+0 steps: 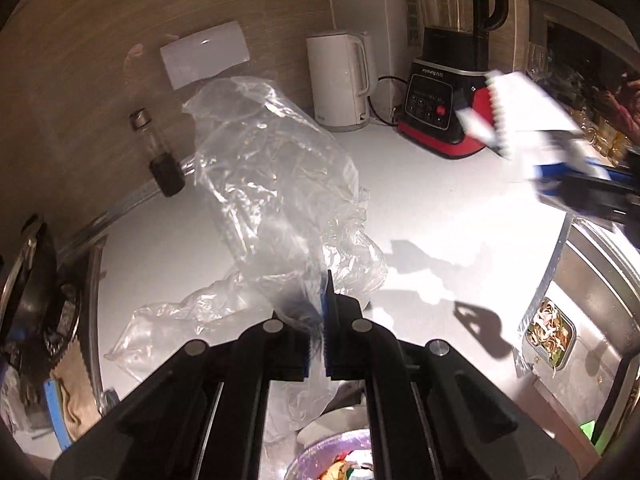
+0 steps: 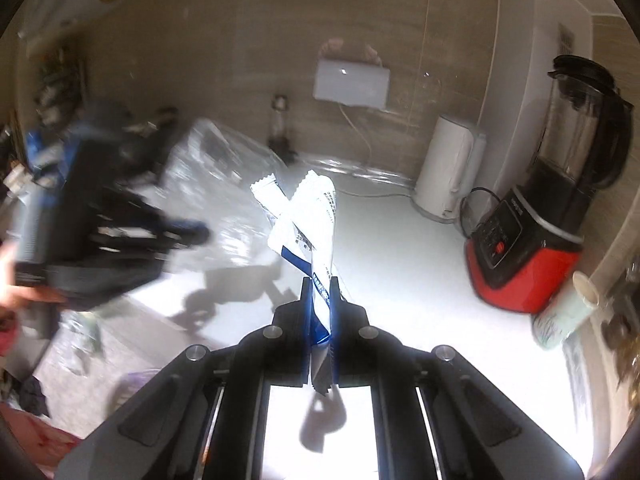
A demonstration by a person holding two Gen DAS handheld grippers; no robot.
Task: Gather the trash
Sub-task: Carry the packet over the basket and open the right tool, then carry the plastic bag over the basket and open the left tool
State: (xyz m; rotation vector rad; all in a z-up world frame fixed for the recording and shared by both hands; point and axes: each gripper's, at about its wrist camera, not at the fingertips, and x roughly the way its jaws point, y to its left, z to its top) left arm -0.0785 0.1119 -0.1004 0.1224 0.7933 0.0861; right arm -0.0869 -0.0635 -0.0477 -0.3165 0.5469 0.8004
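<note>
Bag [image 1: 276, 184] hangs pinched in the left hand-held gripper [image 1: 320, 312] above the desk [image 1: 440, 200]; the right hand-held gripper [image 2: 320, 304] pinches a wrapper [image 2: 308, 224]. Keep both grips firm while carrying wrapper to bag.

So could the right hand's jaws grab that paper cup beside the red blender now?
Probably not yet: the right gripper is shut on a white-and-blue wrapper. The paper cup stands unobstructed, but the jaws are full.
</note>
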